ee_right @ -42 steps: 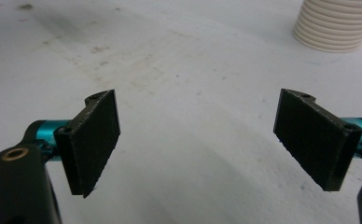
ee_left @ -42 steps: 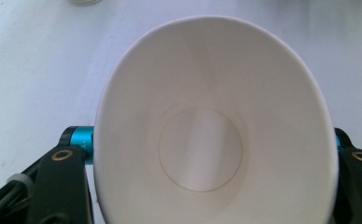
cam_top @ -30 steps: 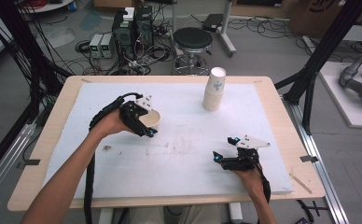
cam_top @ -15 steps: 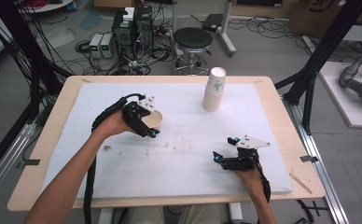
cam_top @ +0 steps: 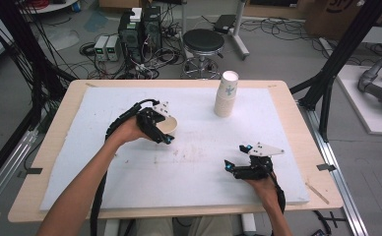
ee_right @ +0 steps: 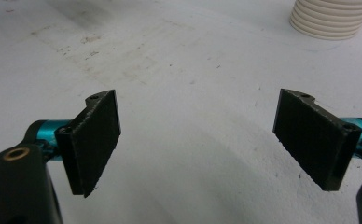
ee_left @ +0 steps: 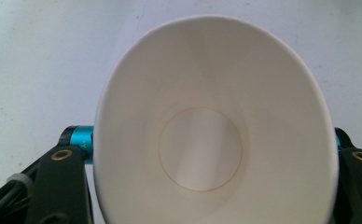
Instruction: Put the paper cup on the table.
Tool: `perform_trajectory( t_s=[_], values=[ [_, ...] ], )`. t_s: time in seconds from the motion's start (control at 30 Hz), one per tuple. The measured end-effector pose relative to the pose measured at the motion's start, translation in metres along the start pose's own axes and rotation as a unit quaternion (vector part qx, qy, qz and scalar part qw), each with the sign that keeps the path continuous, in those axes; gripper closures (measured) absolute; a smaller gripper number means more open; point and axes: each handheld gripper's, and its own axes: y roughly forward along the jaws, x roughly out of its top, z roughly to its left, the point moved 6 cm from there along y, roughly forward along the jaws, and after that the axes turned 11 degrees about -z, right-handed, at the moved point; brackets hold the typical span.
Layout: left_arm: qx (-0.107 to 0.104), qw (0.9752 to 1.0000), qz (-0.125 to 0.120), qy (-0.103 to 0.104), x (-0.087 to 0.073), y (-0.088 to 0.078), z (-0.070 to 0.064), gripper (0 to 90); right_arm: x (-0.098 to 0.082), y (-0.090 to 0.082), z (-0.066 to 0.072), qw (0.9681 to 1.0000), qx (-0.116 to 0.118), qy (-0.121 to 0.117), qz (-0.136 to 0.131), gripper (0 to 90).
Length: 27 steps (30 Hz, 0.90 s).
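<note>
A: State of the tools?

B: The left gripper [cam_top: 160,129] is clamped on a paper cup [cam_top: 168,124]; the jaws press its wall from both sides. In the left gripper view the cup [ee_left: 214,135] rim is squeezed into an oval. The right gripper [cam_top: 237,164] rests low on the white board [cam_top: 297,147] with its jaws wide apart and nothing between them.

A: Where is the cup?

B: Left of centre on the board, in the left gripper, well apart from the stack [cam_top: 226,94] of cups at the far edge. Whether its base touches the board cannot be told.

A: Procedure for this step?

B: Likely setting the cup down. Lower it straight and keep the mouth up. Do not tighten the grip; the wall already gives. Seat the base flat before releasing, then part the jaws and withdraw clear of the rim. Keep the right gripper out of the path.

A: Appearance of the cup?

B: Plain white inside, empty, with a round base and a thin seam ring around it. Tapered walls.
</note>
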Motion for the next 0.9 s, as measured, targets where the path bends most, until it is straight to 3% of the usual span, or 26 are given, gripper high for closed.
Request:
perform_trajectory(
  t_s=[0.4,0.73,0.83,0.9],
  values=[
    [-0.011,0.9996,0.023,-0.013,-0.01,0.027,0.001,30.7,0.0,0.0,0.001,1.0,0.002,0.003,0.004,15.4],
    [-0.012,0.9994,0.027,-0.017,-0.013,0.032,0.001,30.1,0.0,0.001,0.0,1.0,0.003,0.005,0.004,15.5],
    [-0.017,0.9994,0.021,-0.019,-0.014,0.034,0.002,23.8,0.0,0.001,0.0,1.0,0.003,0.005,0.005,15.5],
    [-0.021,0.9991,0.014,-0.034,-0.015,0.034,0.003,13.6,0.0,0.001,0.0,1.0,0.004,0.005,0.004,15.5]
  ],
)
